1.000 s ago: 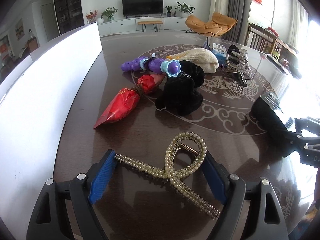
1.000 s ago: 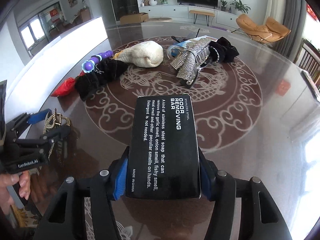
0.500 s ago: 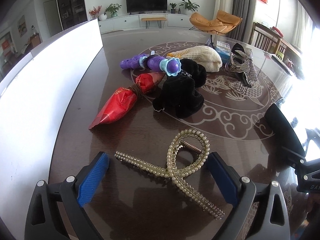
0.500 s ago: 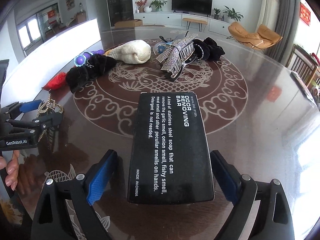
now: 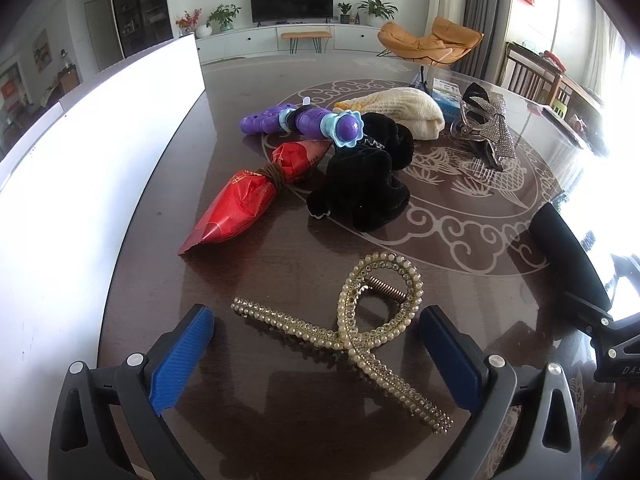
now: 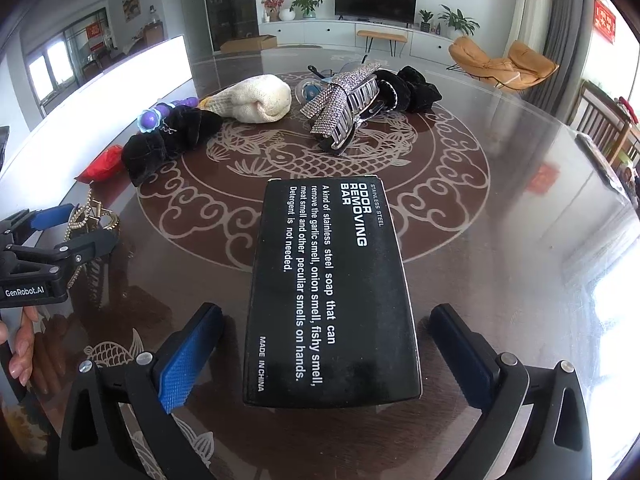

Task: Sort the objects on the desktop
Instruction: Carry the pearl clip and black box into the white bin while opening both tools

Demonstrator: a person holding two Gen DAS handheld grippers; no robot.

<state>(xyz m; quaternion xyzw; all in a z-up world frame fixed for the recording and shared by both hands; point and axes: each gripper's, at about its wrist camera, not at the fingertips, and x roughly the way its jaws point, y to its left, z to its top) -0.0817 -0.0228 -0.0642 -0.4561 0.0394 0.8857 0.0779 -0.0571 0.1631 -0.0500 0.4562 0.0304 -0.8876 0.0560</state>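
The pearl hair clip (image 5: pixel 360 320) lies flat on the dark table (image 5: pixel 280 420), between the blue pads of the left gripper (image 5: pixel 316 344). Those fingers stand wide apart, and neither pad touches the clip: its looped end with the spring sits nearer the right-hand pad, one long prong points toward the left-hand pad, and the other runs back toward the gripper's body.

Over on the other side, the black box (image 6: pixel 332 292), printed "ODOR REMOVING BAR", rests on the table between the fingers of the right gripper (image 6: pixel 324 356). That gripper is spread too, with clear gaps on both sides of the box.

Farther out on the table there's a loose heap: a red foil packet (image 5: pixel 240 204) tied in the middle, a black velvet scrunchie (image 5: pixel 364 188) just beside it, a purple toy (image 5: pixel 304 122) with a pale blue collar resting against the scrunchie, a cream knitted pouch (image 5: pixel 404 110) behind, and a rhinestone bow clip (image 5: pixel 486 132) off to the right. From the right wrist view a second black scrunchie (image 6: pixel 412 90) lies just behind the bow clip. A white board (image 5: pixel 80 152) stands along the table's left edge.
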